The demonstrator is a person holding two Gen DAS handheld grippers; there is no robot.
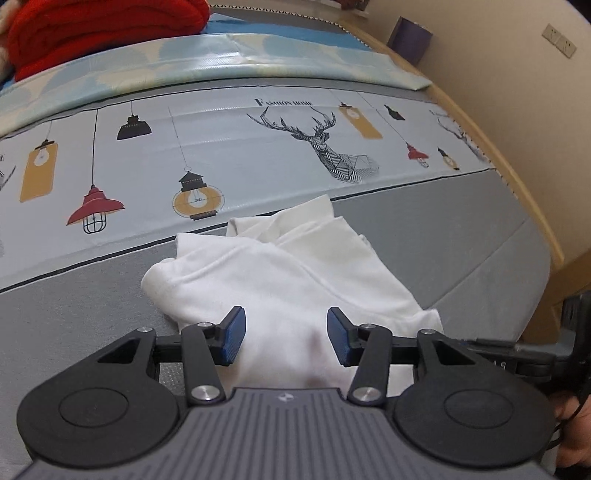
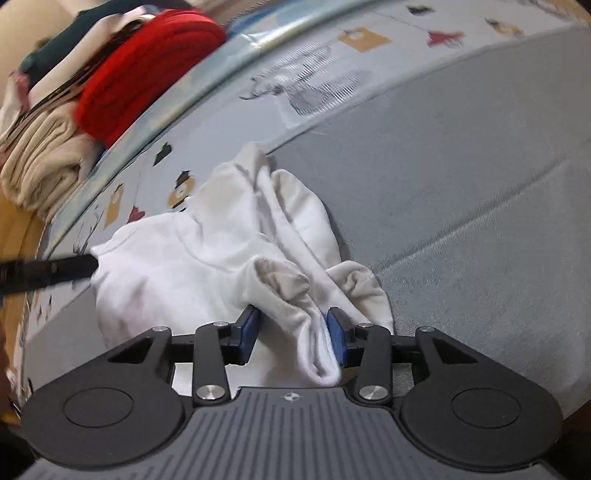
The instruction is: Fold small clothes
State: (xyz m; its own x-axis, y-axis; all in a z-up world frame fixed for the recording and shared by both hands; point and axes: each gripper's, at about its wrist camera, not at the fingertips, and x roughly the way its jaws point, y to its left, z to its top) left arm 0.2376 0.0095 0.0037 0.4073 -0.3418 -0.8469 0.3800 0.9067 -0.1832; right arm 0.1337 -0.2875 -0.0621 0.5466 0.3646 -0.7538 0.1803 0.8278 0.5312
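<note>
A crumpled white garment (image 1: 280,266) lies on the grey bed cover (image 1: 443,236), just below a printed band. In the left wrist view my left gripper (image 1: 286,314) hovers over the garment's near part, its blue pads (image 1: 232,336) wide apart and pressing on nothing. In the right wrist view the white garment (image 2: 207,251) is bunched into folds. My right gripper (image 2: 293,312) stands partly open around one rolled fold, which rests against the right pad (image 2: 336,339) and leaves a gap at the left one. A black, blurred gripper part (image 2: 48,273) reaches the garment's left edge.
A red knitted garment (image 1: 103,29) and a beige folded stack (image 2: 40,166) lie at the far side of the bed. The printed band (image 1: 221,155) shows lamps and a deer. A wooden bed rail (image 1: 517,177) and a wall bound the right side, with a purple bag (image 1: 410,37) beyond.
</note>
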